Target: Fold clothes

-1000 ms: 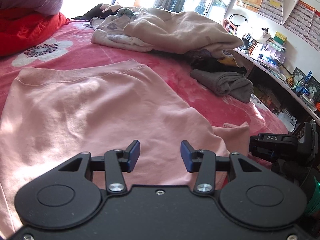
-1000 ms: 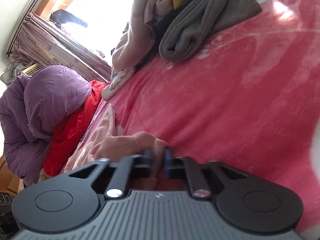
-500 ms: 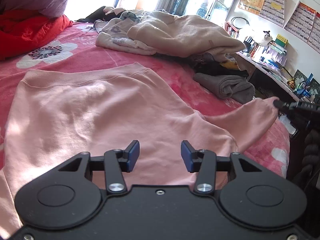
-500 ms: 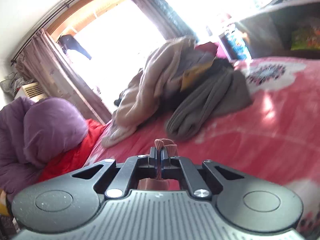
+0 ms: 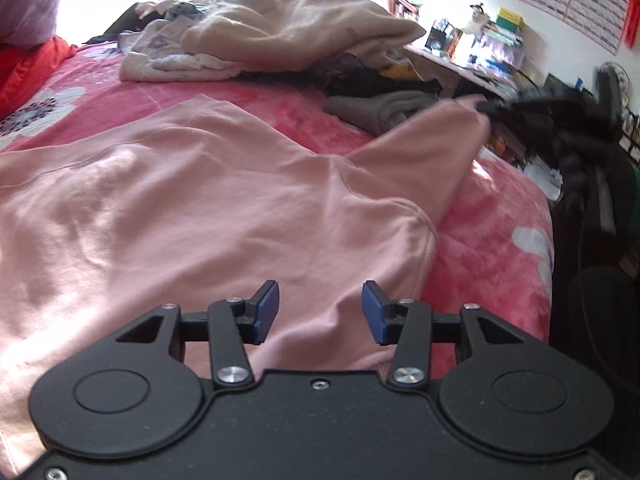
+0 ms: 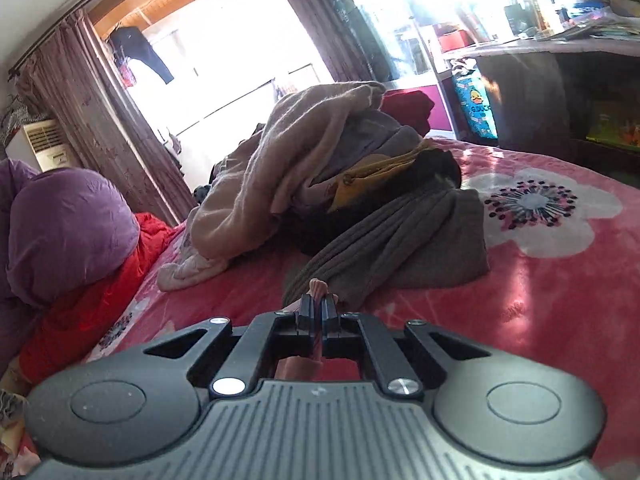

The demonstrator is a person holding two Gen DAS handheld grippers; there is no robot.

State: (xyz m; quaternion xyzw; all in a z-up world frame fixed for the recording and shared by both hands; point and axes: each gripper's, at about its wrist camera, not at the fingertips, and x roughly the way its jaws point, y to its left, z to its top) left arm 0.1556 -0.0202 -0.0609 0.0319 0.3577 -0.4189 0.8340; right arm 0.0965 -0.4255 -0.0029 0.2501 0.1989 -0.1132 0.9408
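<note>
- Pink cotton fills most of the left wrist view: the soft pink sweatshirt [image 5: 192, 208] lies spread on the red flowered fleece blanket [image 5: 492, 248], and its sleeve [image 5: 432, 148] rises toward the upper right of the frame.
- We see the right gripper [image 6: 318, 306] clamped tight on a thin fold of that sleeve's cuff, low in the middle of its own view; in the left view it is only a dark blur at upper right.
- Our left gripper [image 5: 320, 312] hangs partly open over the garment's near edge, with nothing between its blue pads [image 5: 267, 308].
- Risk, as we judge it: the pinch is narrow — a hard tug could slip the cuff out or drag the body out of square, since nothing pins it.
- The lifted sleeve could also brush the grey folded knit [image 6: 404, 248] or the heap of beige and dark clothes [image 6: 320, 152] beyond it.
- Hidden: the collar, the other sleeve and the hem's lower left — all cut off by the frame or the gripper bodies.
</note>
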